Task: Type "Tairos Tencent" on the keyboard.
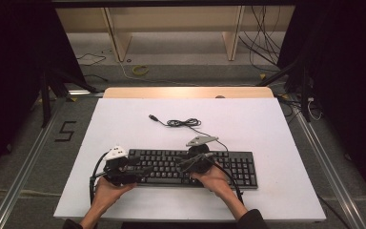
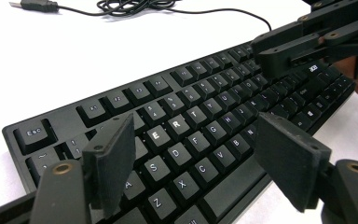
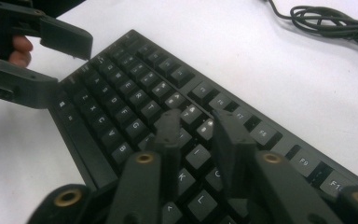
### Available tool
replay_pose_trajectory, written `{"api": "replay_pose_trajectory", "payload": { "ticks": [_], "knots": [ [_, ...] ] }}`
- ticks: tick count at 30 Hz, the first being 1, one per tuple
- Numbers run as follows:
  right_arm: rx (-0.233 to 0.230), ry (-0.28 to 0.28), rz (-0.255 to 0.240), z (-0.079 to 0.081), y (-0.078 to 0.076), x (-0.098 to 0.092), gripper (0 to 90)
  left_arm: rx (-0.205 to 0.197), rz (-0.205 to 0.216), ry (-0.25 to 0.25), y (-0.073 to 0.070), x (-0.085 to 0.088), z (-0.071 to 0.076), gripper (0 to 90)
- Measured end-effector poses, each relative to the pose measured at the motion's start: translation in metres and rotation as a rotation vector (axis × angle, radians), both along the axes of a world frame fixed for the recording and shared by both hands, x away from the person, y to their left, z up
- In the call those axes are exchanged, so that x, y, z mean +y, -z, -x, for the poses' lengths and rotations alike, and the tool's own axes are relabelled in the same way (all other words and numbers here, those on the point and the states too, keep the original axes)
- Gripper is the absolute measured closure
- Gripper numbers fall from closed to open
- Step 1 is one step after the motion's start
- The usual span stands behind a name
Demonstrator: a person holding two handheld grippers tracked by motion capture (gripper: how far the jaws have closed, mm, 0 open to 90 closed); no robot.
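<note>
The keyboard point(image 1: 190, 167) lies flat on the white surface point(image 1: 124, 119), rigid, light, keys delicate. Left hand-held gripper point(image 2: 193, 158) hovers wide open over its left keys; right hand-held gripper point(image 3: 196, 140), narrowly parted, holds nothing. Best gripped by its edges.

Bare white table point(image 1: 124, 119) lies open beyond the keyboard point(image 1: 238, 167); only its coiled cable point(image 1: 183, 123) intrudes

both hands come in low over the keyboard point(image 1: 190, 167). the left gripper point(image 2: 196, 158) hangs above its left end, jaws spread wide. the right gripper point(image 3: 198, 140) hangs over its middle, jaws narrowed with nothing between.
</note>
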State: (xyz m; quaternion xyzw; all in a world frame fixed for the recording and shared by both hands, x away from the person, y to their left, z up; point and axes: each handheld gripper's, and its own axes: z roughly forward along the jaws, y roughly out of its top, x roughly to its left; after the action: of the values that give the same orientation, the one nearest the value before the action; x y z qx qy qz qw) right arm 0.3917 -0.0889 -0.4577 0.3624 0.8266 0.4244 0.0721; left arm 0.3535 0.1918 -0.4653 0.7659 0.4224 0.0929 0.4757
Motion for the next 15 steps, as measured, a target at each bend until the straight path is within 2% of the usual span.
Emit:
{"api": "replay_pose_trajectory", "payload": {
  "ticks": [15],
  "knots": [
    [0.023, 0.006, 0.041, -0.002, 0.012, 0.005, 90.0, -0.011, 0.016, 0.004, -0.002, 0.001, 0.002, 29.2]
  ]
}}
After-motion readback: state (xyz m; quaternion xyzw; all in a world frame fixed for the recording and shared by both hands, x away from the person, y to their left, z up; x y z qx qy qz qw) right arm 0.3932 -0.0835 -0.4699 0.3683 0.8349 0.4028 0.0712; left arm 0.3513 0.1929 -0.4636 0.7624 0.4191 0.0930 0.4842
